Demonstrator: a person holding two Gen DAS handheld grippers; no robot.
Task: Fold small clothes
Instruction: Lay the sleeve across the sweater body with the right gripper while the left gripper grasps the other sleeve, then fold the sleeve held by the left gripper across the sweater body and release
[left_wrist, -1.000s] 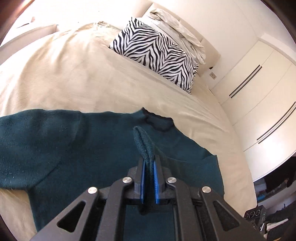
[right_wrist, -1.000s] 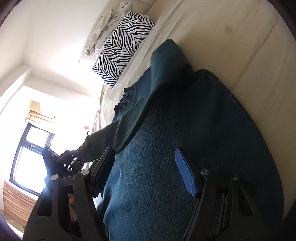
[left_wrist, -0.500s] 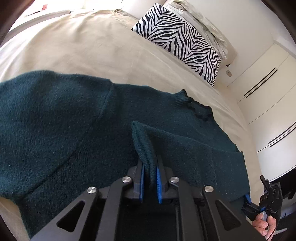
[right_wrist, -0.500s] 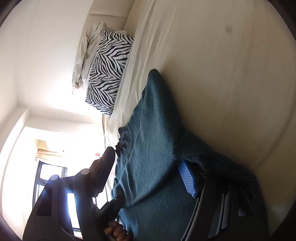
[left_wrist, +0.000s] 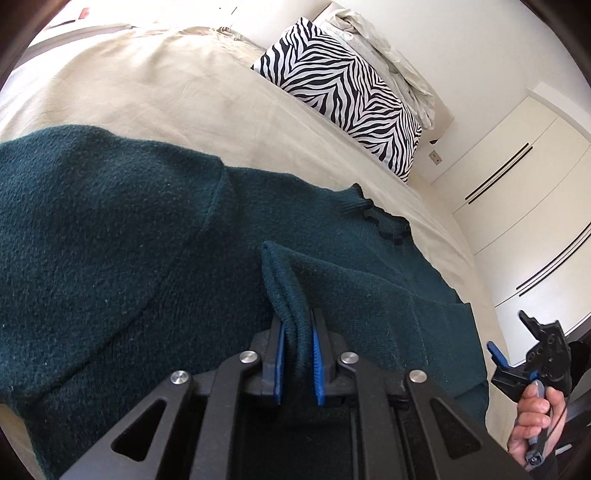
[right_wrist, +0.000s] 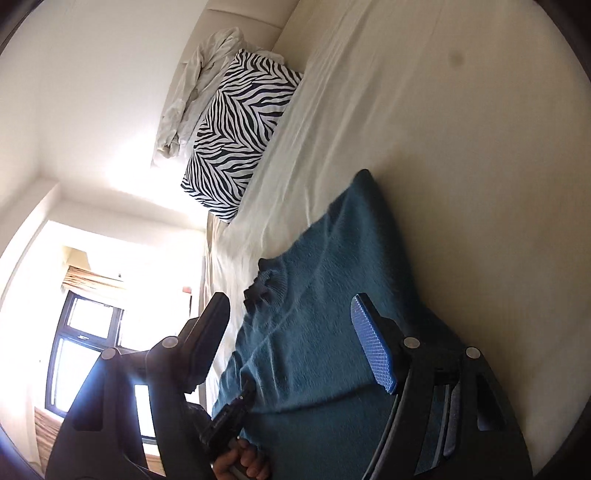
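Your left tool (left_wrist: 297, 360) was clamped on a bunched fold of the green sweater (left_wrist: 110, 266), which lay flat near the bed's (left_wrist: 147, 92) front edge. Your right tool (right_wrist: 295, 339) hung wide open, empty. Looked like mid-fold; next you'd probably lay that fold flat and release.

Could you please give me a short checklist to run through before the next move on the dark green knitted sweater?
1. Left gripper pinches a fold of the dark green knitted sweater: ok; the jaws have just been opening slightly, fabric still between them.
2. Right gripper free: ok, jaws wide, pads off the knit.
3. Sweater rests on the beige bed cover: ok.
4. Zebra-striped pillow lies apart from the sweater: ok.
5. Sleeves laid flat: cannot tell.
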